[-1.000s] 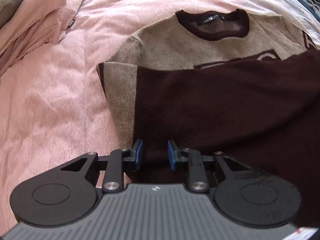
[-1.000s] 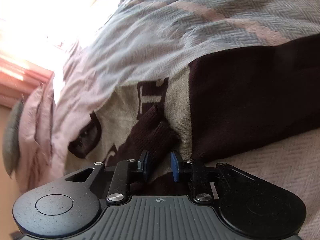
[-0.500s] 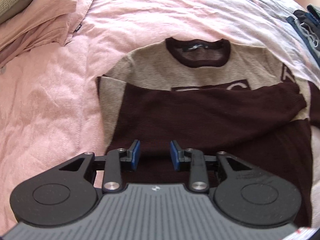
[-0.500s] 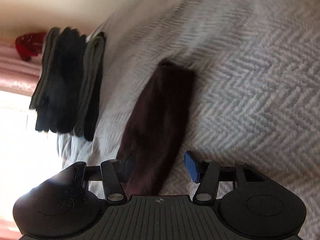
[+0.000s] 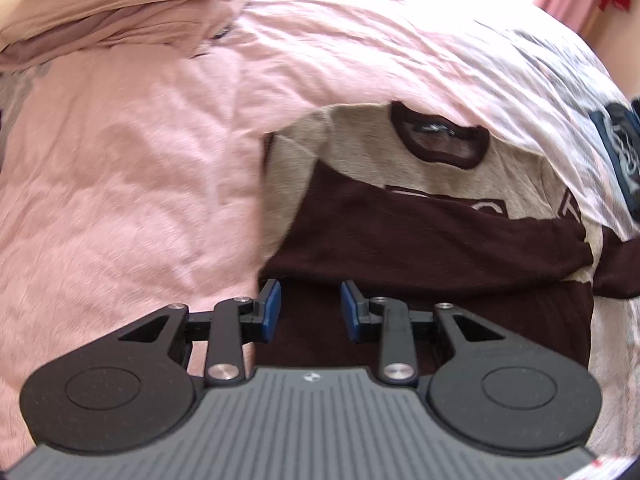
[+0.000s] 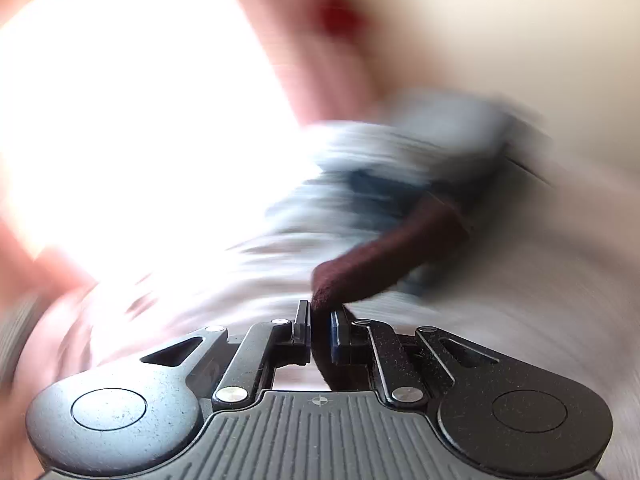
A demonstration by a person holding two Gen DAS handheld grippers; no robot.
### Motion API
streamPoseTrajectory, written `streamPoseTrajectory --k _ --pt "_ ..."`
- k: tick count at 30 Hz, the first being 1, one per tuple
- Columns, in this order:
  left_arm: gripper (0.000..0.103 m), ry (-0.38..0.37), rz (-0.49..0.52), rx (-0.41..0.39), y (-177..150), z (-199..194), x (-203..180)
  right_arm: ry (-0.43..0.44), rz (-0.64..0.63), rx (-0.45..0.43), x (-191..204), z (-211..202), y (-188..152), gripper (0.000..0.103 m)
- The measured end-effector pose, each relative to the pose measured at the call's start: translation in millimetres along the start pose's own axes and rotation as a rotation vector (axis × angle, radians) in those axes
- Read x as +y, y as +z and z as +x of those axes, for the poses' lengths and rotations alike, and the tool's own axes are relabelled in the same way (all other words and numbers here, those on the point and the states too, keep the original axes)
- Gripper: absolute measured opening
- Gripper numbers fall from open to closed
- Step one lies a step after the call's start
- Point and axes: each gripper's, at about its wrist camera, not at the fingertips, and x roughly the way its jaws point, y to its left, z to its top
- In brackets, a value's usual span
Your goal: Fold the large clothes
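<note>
On a pink bed point(image 5: 120, 184), the right gripper point(image 6: 319, 330) pinches a soft sweater point(image 5: 420, 240) by its limp dark sleeve point(image 6: 384, 256), likeliest handled at cuffs and hems, while the left gripper point(image 5: 310, 308) hovers open above.

the sweater point(image 5: 400, 184) lies flat on the bed point(image 5: 132, 184), collar point(image 5: 440, 142) at the far end, one sleeve point(image 5: 460, 236) folded across its chest. a rumpled pile of bedding point(image 5: 120, 12) sits far left behind it. the left hand-held gripper point(image 5: 310, 308) hangs over the sweater's near left edge. another sleeve point(image 6: 384, 256) sits between the right hand-held gripper point(image 6: 320, 328) pads.
</note>
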Motion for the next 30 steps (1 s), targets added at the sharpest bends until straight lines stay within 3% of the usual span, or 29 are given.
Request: streamPoseTrajectory --k 2,4,5,6,8,10,13,15,18,22,23,26,28,30 --pt "0.028 -0.001 -0.029 -0.006 -3 -7 14 0.185 -0.178 -0.009 81 -12 -11 0.006" --pt "0.028 -0.006 -0.061 -0.003 -6 -10 29 0.402 -0.353 0.038 153 -21 -40 0.019" --pt "0.028 -0.005 -0.073 -0.002 -7 -12 35 0.476 -0.453 0.105 187 -21 -60 0.044" --pt "0.028 -0.003 -0.086 -0.001 -9 -13 42 0.510 -0.550 0.182 212 -20 -81 0.063" --pt "0.028 -0.011 -0.105 0.007 -13 -15 53 0.531 -0.700 0.267 240 -21 -128 0.063" --pt "0.029 -0.019 -0.111 0.017 -18 -14 60 0.457 -0.787 0.339 239 -13 -162 0.063" --pt "0.029 -0.016 -0.117 0.041 -25 -7 67 0.310 -0.774 0.447 196 11 -181 0.062" --pt "0.028 -0.023 -0.133 0.057 -27 -2 69 0.193 -0.794 0.465 148 29 -178 0.057" --pt "0.028 -0.044 -0.140 0.060 -25 3 64 0.065 -0.933 0.443 109 31 -180 0.053" --pt "0.028 -0.052 -0.109 0.049 -15 7 53 0.049 -1.151 0.433 86 47 -196 0.045" --pt "0.028 -0.052 -0.103 0.046 -13 8 51 0.059 -1.221 0.433 80 42 -205 0.038" --pt "0.028 -0.043 -0.083 0.041 -9 11 45 0.078 -1.318 0.385 76 55 -217 0.000" --pt "0.028 -0.047 -0.085 0.035 -6 13 42 0.067 -1.283 0.348 68 57 -210 0.000" --pt "0.028 -0.056 -0.095 0.037 -5 17 40 -0.069 -1.254 0.335 54 66 -206 0.000"
